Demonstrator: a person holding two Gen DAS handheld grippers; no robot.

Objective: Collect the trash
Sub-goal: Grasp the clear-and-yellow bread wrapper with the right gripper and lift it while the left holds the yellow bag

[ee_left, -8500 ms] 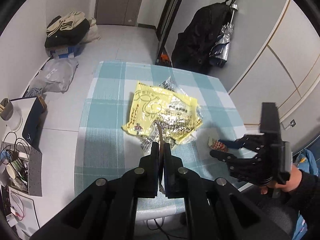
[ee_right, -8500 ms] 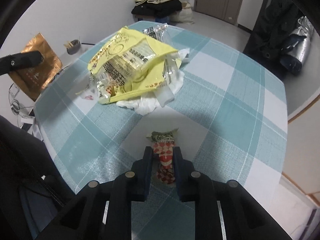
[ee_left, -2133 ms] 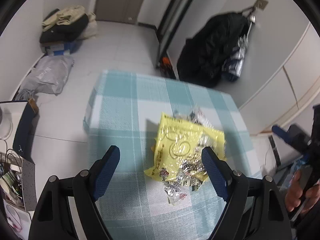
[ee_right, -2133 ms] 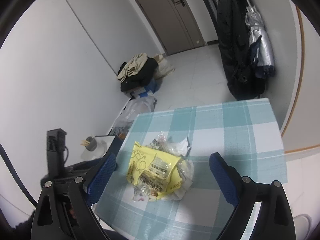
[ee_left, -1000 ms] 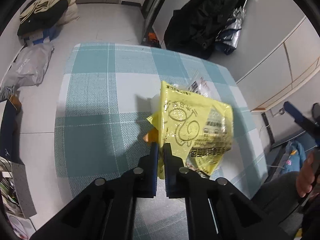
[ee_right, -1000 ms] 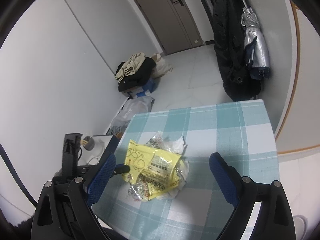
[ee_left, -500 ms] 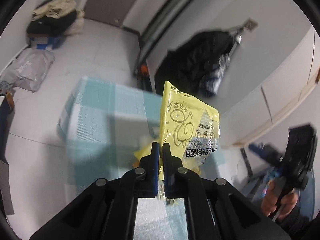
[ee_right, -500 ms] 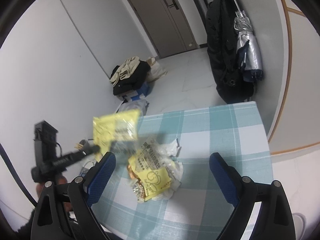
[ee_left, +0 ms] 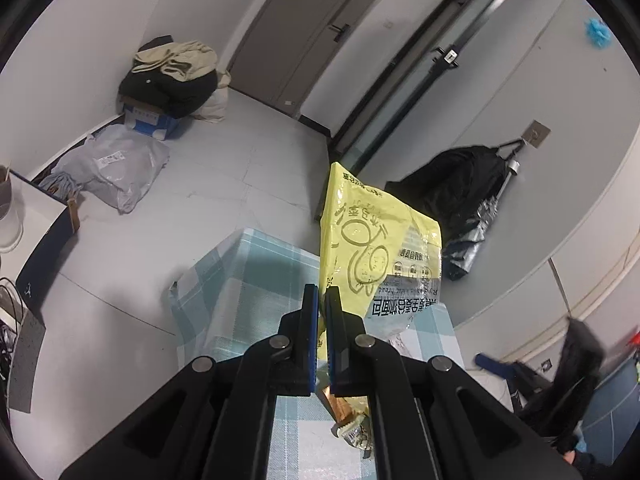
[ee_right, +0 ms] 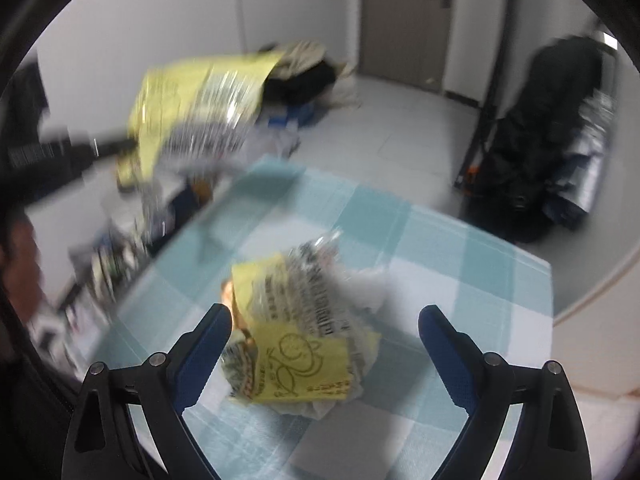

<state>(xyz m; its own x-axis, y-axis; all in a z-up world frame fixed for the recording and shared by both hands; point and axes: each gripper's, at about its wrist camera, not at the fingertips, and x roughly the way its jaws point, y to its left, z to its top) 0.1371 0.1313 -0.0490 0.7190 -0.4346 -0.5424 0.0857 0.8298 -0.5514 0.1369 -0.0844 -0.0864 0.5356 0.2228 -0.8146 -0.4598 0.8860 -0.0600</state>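
Yellow snack bag [ee_left: 372, 248] now higher off the checked tablecloth [ee_left: 248, 280], pinched in left gripper [ee_left: 321, 300]; right gripper [ee_right: 325, 320] wide apart, nearer the trash pile [ee_right: 304, 328].

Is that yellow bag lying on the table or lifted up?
Lifted: the left gripper pinches the yellow bag, holding it above the table.

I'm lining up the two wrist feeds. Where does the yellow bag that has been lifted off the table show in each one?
Left wrist: the lifted yellow bag stands upright at centre, pinched by the left gripper.
Right wrist: the same bag is blurred at upper left, in the air, left of the open right gripper.
Shared landmark: the checked tablecloth, below the bag in both views.
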